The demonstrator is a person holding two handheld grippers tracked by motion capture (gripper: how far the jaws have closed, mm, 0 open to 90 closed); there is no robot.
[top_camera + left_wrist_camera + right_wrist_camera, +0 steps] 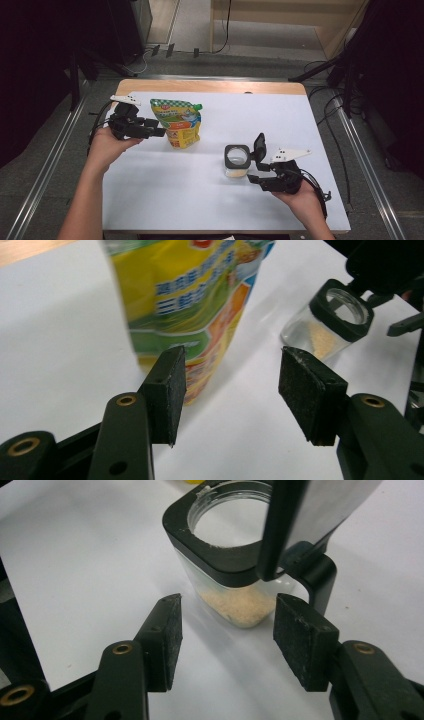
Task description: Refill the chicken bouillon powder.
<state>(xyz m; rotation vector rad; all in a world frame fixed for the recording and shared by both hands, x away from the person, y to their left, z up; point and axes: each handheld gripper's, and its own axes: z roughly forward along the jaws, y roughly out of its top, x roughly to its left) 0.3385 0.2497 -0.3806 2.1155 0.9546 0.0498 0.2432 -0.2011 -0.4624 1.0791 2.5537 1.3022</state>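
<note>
The left gripper (159,132) stands with jaws apart, just beside the yellow pouch (179,122), holding nothing. The right gripper (251,171) is also apart, near the open jar (236,160) mid-table.

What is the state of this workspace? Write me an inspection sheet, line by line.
Surface: white sheet over a wooden table, flat.
Job's things: yellow-green printed stand-up refill pouch with a green cap, upright; clear square jar with a black collar, flip lid open, a little tan powder at the bottom.
Clutter: nothing seen.
Grippers: left gripper open, jaws beside the pouch; right gripper open, jaws just short of the jar, not touching it.
Cables: black leads trail from both grippers; more lie on the floor to the right.
Surroundings: metal rails on both sides, dark stands, grey floor.
</note>
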